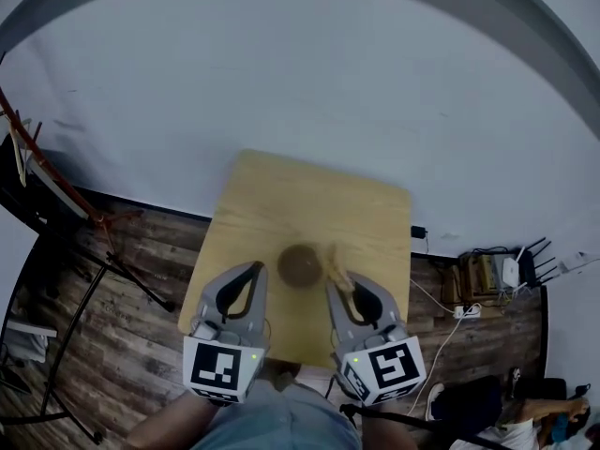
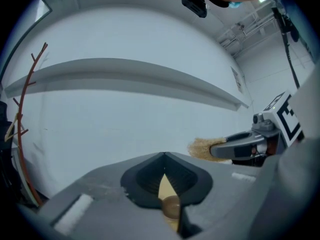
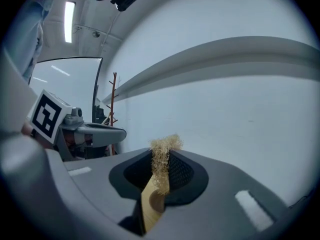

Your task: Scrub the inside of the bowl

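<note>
A small brown bowl (image 1: 300, 265) stands upright near the middle of the light wooden table (image 1: 281, 200). My right gripper (image 1: 335, 283) hovers just right of the bowl, shut on a tan fibre scrubber (image 1: 336, 266) whose tuft sticks out past the jaw tips (image 3: 162, 156). My left gripper (image 1: 257, 271) is just left of the bowl, a little above the table, shut with nothing in it. In the left gripper view a sliver of the bowl (image 2: 171, 206) shows through the slit under the closed jaws, with the scrubber (image 2: 202, 148) off to the right.
The table stands against a white wall on dark plank flooring. A red-brown coat stand (image 1: 52, 172) is at the left. Cables, a power strip (image 1: 464, 311) and a low shelf with a router (image 1: 492, 272) lie to the right of the table.
</note>
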{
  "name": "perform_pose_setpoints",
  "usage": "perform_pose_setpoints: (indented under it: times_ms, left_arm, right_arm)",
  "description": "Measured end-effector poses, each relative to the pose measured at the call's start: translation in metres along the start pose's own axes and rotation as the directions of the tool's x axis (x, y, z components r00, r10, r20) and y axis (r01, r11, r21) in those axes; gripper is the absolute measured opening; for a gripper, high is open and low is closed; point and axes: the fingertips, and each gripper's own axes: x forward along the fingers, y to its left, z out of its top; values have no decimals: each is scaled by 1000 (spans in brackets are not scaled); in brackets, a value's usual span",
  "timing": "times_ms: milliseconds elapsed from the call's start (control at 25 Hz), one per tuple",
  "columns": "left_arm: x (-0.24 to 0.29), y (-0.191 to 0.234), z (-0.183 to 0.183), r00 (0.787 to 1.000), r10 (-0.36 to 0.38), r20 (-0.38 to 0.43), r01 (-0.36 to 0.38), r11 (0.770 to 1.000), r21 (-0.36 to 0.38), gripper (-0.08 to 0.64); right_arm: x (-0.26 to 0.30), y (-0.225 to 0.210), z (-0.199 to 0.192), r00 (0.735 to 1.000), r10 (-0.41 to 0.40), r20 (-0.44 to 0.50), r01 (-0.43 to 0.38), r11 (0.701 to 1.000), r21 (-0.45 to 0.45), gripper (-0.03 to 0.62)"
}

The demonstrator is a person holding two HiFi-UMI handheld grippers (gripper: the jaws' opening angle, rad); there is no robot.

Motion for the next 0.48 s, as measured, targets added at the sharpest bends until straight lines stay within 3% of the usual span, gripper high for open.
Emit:
perform_pose_setpoints:
  times_ms: [480]
  left_arm:
    - [-14, 9, 2, 998, -54, 37, 55, 998, -8, 20]
  right_arm:
    - [-5, 21, 9, 997, -76, 16, 76, 997, -23, 60]
